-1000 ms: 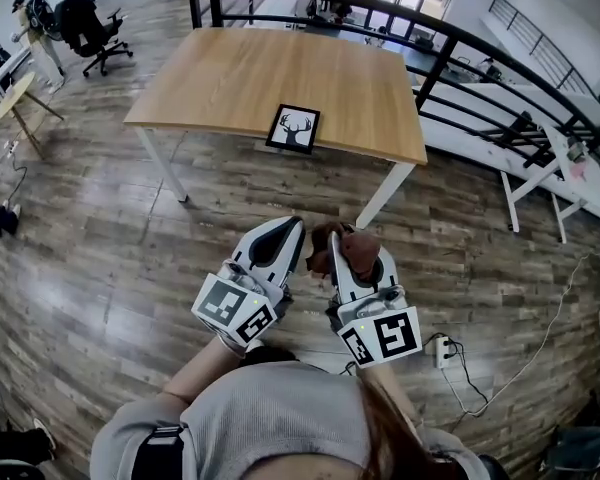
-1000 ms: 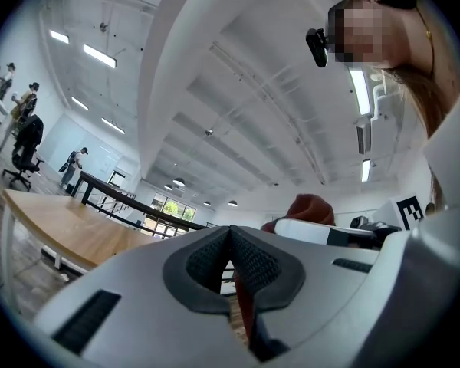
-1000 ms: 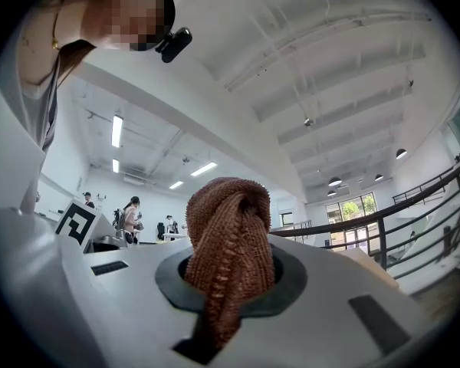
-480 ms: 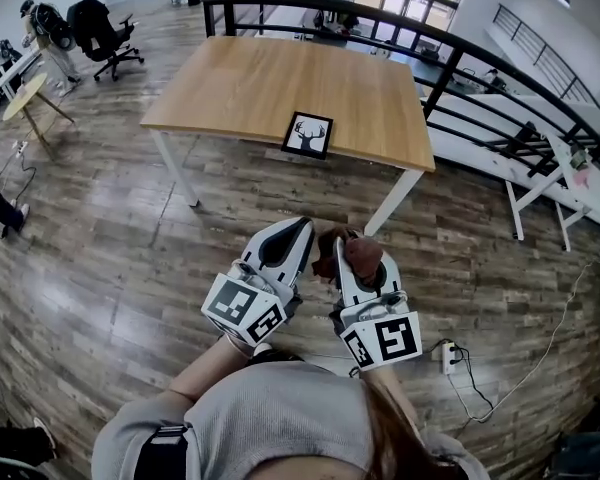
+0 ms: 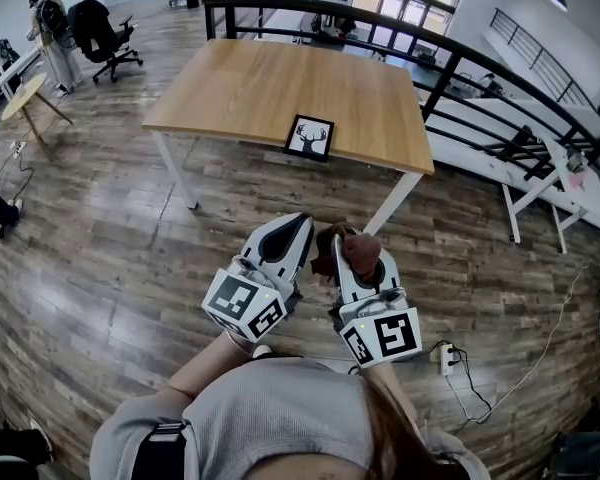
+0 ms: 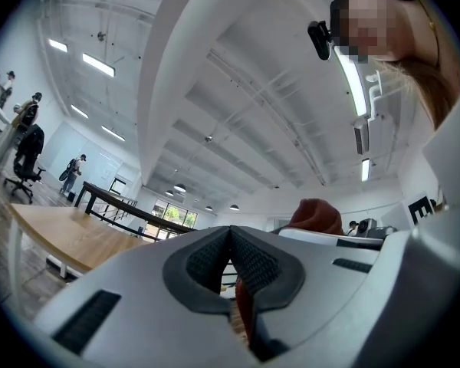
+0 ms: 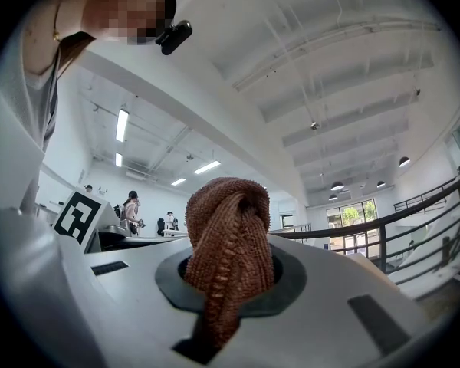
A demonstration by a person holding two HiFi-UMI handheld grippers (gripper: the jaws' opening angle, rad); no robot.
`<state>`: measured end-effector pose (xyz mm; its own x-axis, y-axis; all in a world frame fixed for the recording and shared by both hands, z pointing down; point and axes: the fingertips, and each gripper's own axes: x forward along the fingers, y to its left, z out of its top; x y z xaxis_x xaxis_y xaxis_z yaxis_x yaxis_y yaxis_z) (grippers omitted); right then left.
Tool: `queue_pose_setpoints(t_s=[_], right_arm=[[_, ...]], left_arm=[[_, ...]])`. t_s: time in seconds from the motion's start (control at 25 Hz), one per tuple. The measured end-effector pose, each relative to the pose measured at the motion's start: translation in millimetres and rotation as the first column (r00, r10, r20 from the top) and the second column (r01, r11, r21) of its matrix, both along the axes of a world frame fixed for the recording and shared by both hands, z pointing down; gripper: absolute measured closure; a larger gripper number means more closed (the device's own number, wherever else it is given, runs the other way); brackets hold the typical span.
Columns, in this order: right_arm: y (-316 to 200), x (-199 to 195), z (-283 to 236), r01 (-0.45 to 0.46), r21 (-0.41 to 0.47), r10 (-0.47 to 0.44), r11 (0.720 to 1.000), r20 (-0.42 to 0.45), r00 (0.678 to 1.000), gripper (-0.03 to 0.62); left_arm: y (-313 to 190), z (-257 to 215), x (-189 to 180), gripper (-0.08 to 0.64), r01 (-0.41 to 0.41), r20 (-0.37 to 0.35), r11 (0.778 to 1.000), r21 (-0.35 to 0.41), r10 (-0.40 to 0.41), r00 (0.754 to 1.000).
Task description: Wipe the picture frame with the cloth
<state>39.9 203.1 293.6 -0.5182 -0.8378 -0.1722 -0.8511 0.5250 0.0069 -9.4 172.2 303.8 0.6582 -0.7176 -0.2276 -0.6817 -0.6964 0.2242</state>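
Note:
A black picture frame with a white deer print lies flat near the front edge of the wooden table. Both grippers are held side by side over the floor, well short of the table. My right gripper is shut on a bunched brown cloth, which bulges out between its jaws. My left gripper is shut with nothing between its pads; both point slightly upward toward the ceiling.
A black railing runs behind the table. An office chair and a small round table stand at the far left. A white bench is at the right. A power strip with cables lies on the floor near my right.
Both grippers have come a little nearer to the table, which now sits slightly lower and larger in the head view. The grip on the cloth is the same.

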Motion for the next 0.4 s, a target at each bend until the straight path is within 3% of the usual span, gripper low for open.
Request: queue_pose_setpoints(t_s=[0.4], right_arm=[[-6.8, -3.9, -5.9, 0.012, 0.003, -0.012, 1.000, -0.017, 1.000, 0.546]], left_arm=[[-10.7, -6.2, -5.9, 0.552, 0.014, 0.003, 1.000, 0.001, -0.014, 1.000]])
